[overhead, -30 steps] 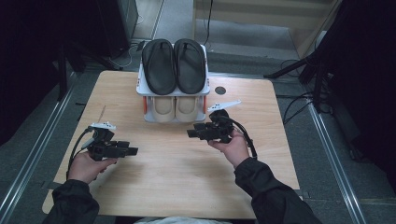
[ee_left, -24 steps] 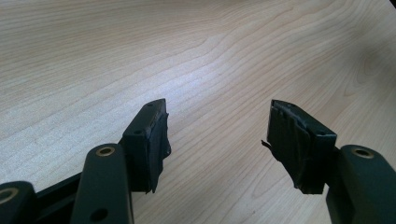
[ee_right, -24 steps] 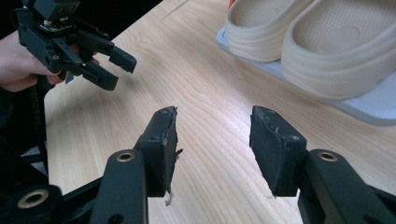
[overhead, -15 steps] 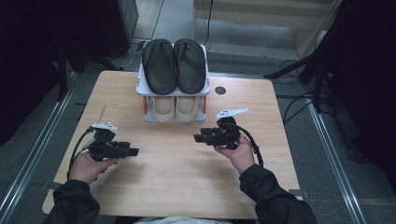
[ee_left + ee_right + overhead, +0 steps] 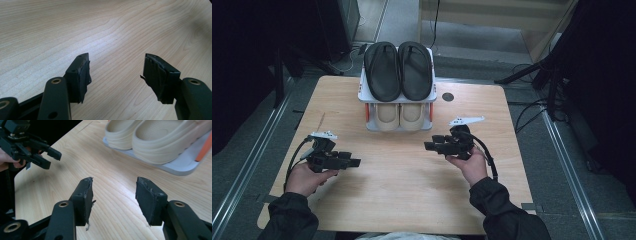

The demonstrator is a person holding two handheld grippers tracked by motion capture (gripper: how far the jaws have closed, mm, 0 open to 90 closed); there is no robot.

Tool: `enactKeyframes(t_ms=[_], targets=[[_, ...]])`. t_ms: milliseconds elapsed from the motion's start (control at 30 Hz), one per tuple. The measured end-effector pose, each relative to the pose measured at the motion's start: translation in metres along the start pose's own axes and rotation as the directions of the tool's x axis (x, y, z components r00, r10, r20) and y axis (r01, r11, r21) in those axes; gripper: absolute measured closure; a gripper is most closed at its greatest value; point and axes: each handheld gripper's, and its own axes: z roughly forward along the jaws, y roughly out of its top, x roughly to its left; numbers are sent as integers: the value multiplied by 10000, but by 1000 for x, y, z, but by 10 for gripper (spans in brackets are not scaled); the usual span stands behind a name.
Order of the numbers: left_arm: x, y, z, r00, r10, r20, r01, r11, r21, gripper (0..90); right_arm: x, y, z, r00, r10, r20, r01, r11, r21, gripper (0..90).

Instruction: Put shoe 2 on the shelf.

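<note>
A white two-shelf shoe rack (image 5: 362, 95) stands at the table's far middle. A pair of black flip-flops (image 5: 399, 70) lies on its top shelf and a pair of cream clogs (image 5: 399, 115) sits below, also close in the right gripper view as cream clogs (image 5: 150, 137). My right gripper (image 5: 428, 146) hovers in front of the rack's right side and points left. Its jaws stand open with nothing between them and have just been opening, as the right gripper (image 5: 115, 195) shows. My left gripper (image 5: 354, 162) rests near the left front, open over bare wood, as the left gripper (image 5: 116, 72) shows.
The wooden table (image 5: 402, 200) has a black round grommet (image 5: 448, 96) right of the rack. Dark floor, metal rails and cables surround the table. The rack's grey base (image 5: 180, 167) and an orange post (image 5: 205, 147) lie ahead of my right gripper, with the left gripper (image 5: 50, 158) farther off.
My right hand has shifted to the right and a little toward the table's near edge, away from the rack. The left hand has stayed put.
</note>
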Motion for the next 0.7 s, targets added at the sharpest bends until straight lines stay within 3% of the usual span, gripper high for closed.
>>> enactKeyframes(t_ms=[167,300,467,700], targets=[[0,0,0,10000,-43,-50,43,10000,23,385,-3,0,-5,9995,-58,301,64,9998,-191,393],[0,0,0,10000,-39,-70,39,10000,5,385,-3,1,-9,9987,-102,490,117,9995,-296,380],[0,0,0,10000,-40,-63,40,10000,11,385,-4,1,-11,9991,171,390,-157,9992,-364,379],[0,0,0,10000,-47,-36,47,10000,24,385,-4,0,-10,9992,54,392,-43,9996,-263,379]])
